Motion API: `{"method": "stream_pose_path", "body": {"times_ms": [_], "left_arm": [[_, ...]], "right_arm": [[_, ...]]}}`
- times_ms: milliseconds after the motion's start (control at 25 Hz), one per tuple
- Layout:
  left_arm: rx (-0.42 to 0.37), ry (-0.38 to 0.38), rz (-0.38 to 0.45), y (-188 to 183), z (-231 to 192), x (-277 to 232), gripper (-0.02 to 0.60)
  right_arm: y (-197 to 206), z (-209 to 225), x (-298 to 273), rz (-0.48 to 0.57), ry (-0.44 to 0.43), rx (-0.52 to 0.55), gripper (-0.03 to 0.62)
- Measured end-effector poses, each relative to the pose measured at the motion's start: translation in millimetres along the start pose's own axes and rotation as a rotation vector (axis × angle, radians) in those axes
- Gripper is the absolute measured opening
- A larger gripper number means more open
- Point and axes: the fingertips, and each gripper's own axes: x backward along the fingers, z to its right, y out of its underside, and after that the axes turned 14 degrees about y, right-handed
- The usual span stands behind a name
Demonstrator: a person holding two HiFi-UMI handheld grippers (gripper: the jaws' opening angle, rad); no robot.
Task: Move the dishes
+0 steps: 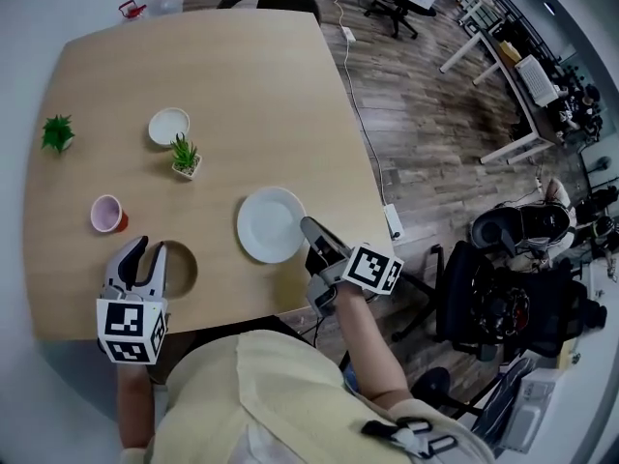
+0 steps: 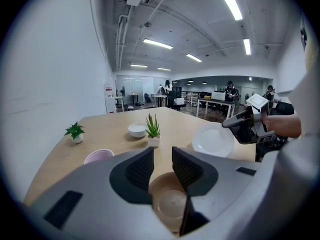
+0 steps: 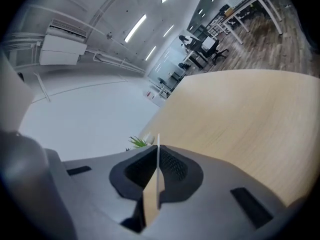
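Plate (image 1: 271,223) transfer is in hand, its rim pinched in the right gripper's (image 1: 311,230) jaws at the table's (image 1: 242,85) near right, the left gripper's (image 1: 147,257) jaws apart over a tan bowl (image 1: 184,271); next likely needs a level carry.

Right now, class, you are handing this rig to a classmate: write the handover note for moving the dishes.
Left claw: open, poised over the tan bowl near the person's edge of the table; no grip that shows.
Right claw: shut on the rim of the white plate, plate tilted up.
Small white bowl and pink cup sit farther back, neither claw on them.
Done: plate grasped.
Left: set the plate down, then move the bowls and cup.
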Motion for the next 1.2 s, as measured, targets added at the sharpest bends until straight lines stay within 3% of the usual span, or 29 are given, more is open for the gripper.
{"method": "stream_pose_path", "body": {"times_ms": [200,640,1200], "left_arm": [[0.006,-0.022,-0.003,3.4,-2.7,5.9,0.12],[0.016,-0.052,-0.009,9.8,-5.9,14.5,0.12],[0.021,-0.06,-0.018,11.9,-8.2,13.2,0.12]], "right_arm": [[16.7,-21.2,-21.9,-0.059,-0.059,0.036,0.025],[40.8,-39.0,-47.8,-0.131,-0.084,0.058,0.026],[48.4,-14.3,-60.1,-0.128,0.083,0.209,0.029]]}}
